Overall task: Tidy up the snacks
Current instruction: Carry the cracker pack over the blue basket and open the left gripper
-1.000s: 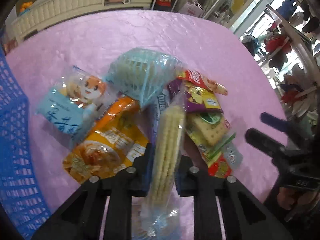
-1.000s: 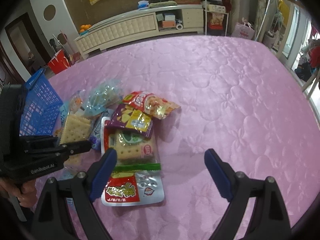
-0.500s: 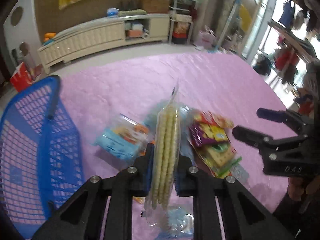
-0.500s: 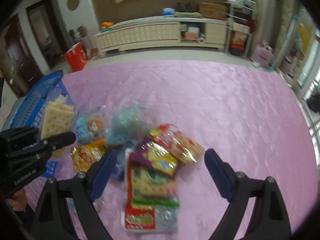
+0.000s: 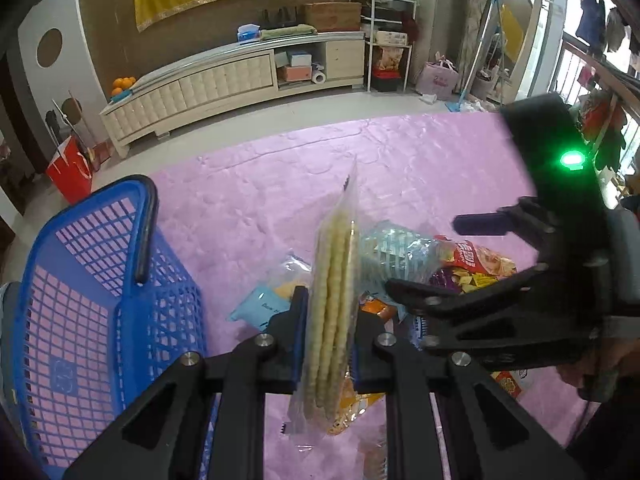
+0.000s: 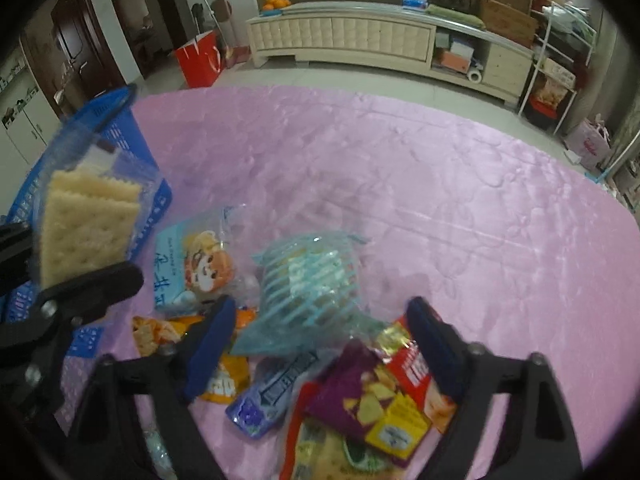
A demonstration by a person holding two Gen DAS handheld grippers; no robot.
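My left gripper (image 5: 328,320) is shut on a clear packet of square crackers (image 5: 334,280), held on edge above the pink table, beside the blue basket (image 5: 80,312). In the right wrist view the same crackers (image 6: 84,232) hang at the left in front of the basket (image 6: 116,128). My right gripper (image 6: 320,340) hovers over the snack pile with its jaws closing. A light-blue striped packet (image 6: 308,280) and a purple packet (image 6: 360,392) lie between them, untouched by the pads. A cartoon packet (image 6: 192,264), an orange packet (image 6: 224,380) and a red packet (image 6: 420,380) lie around.
The pink quilted cloth (image 6: 440,200) covers the table, whose far edge meets the tiled floor. Beyond stand a long cream cabinet (image 5: 224,80) and a red bag (image 6: 200,60). A hand (image 5: 600,368) holds the right gripper at the picture's right edge.
My left gripper has risen with the crackers and tipped up, bringing the basket into view. The right gripper has moved left over the pile and its jaws have narrowed.
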